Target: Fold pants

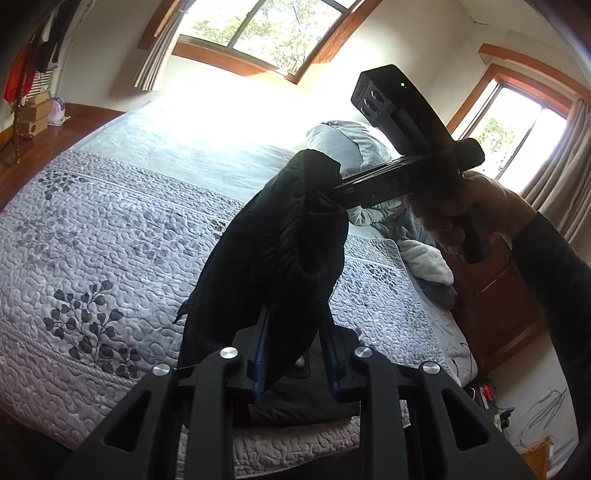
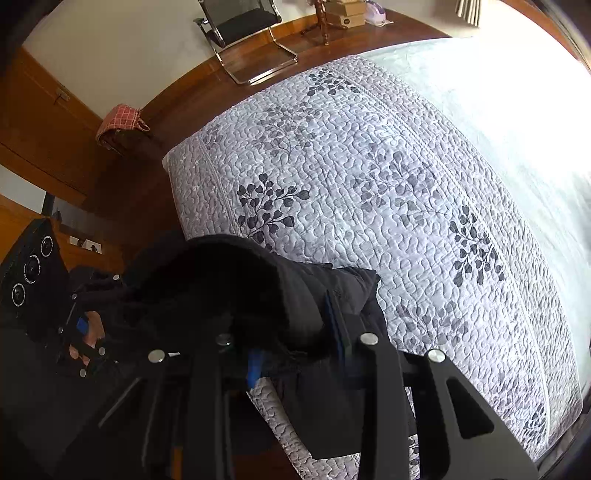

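Note:
Black pants (image 1: 273,251) hang bunched in the air above the quilted bed (image 1: 110,229). My left gripper (image 1: 295,332) is shut on one part of the pants, with blue-edged fingers (image 1: 263,350) clamped around the cloth. My right gripper (image 1: 341,184) grips the upper end of the same cloth at the right. In the right wrist view the pants (image 2: 258,295) fill the space between my right gripper's fingers (image 2: 334,325), which are shut on them (image 2: 295,343). The left gripper's body (image 2: 33,273) shows at the far left.
The grey quilt with leaf print (image 2: 369,184) covers the bed. A heap of grey and white bedding (image 1: 406,240) lies at the far right of the bed. A chair (image 2: 240,26) stands on the wood floor. A dark wooden nightstand (image 1: 495,302) stands to the right.

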